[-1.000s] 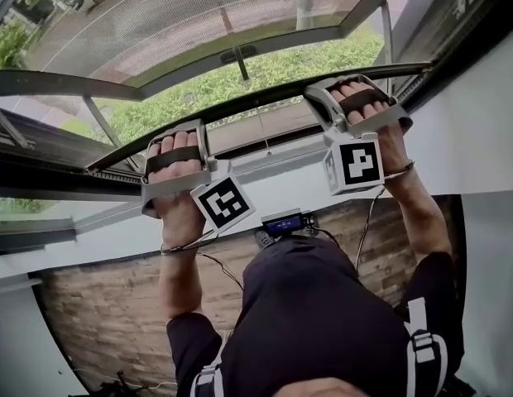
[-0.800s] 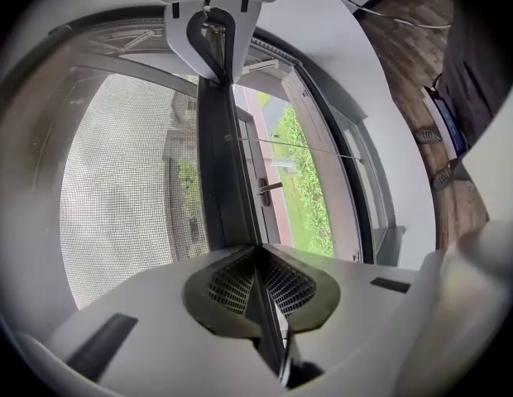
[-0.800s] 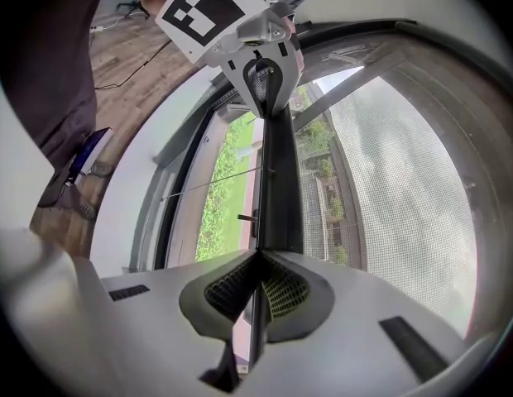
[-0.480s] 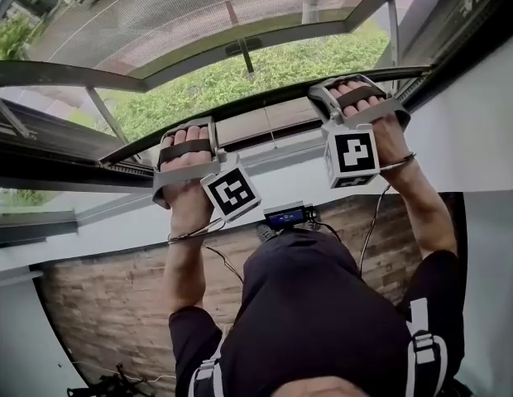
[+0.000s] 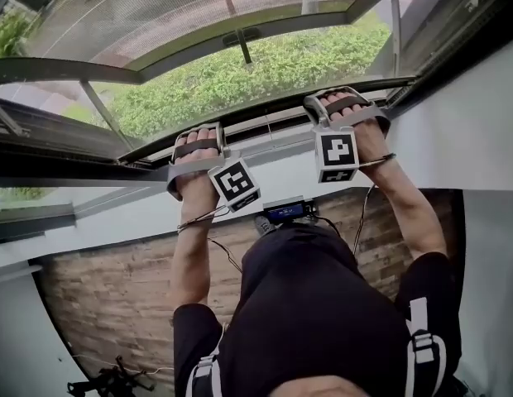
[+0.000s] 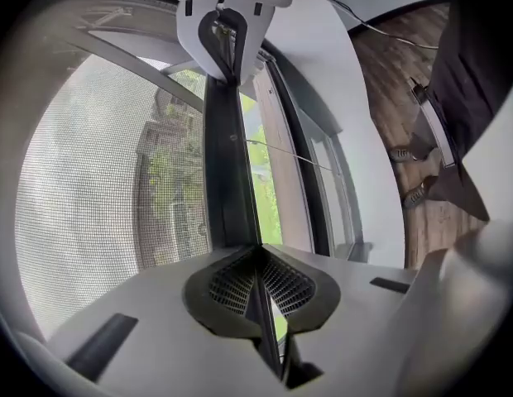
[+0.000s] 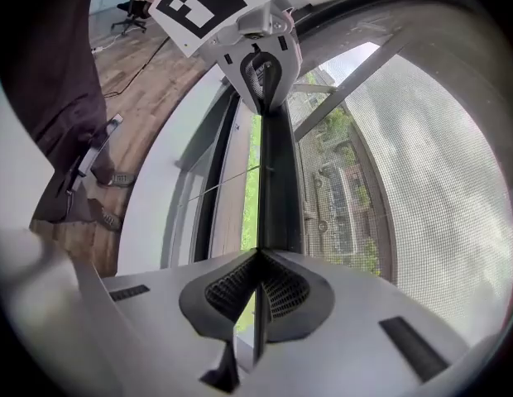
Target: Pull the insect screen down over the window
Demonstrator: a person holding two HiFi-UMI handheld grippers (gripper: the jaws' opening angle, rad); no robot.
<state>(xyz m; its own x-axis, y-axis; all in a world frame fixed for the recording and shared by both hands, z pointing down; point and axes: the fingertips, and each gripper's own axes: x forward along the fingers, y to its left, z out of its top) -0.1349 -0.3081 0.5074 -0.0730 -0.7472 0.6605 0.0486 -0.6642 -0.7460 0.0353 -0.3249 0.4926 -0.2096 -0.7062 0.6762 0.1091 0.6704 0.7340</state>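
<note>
So that the insect screen (image 6: 99,205) comes down level, left gripper (image 6: 258,281) and right gripper (image 7: 256,286) each clamp its dark bottom rail (image 6: 227,164), well apart.

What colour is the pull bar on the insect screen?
Black; the pull bar shows best in the left gripper view.
</note>
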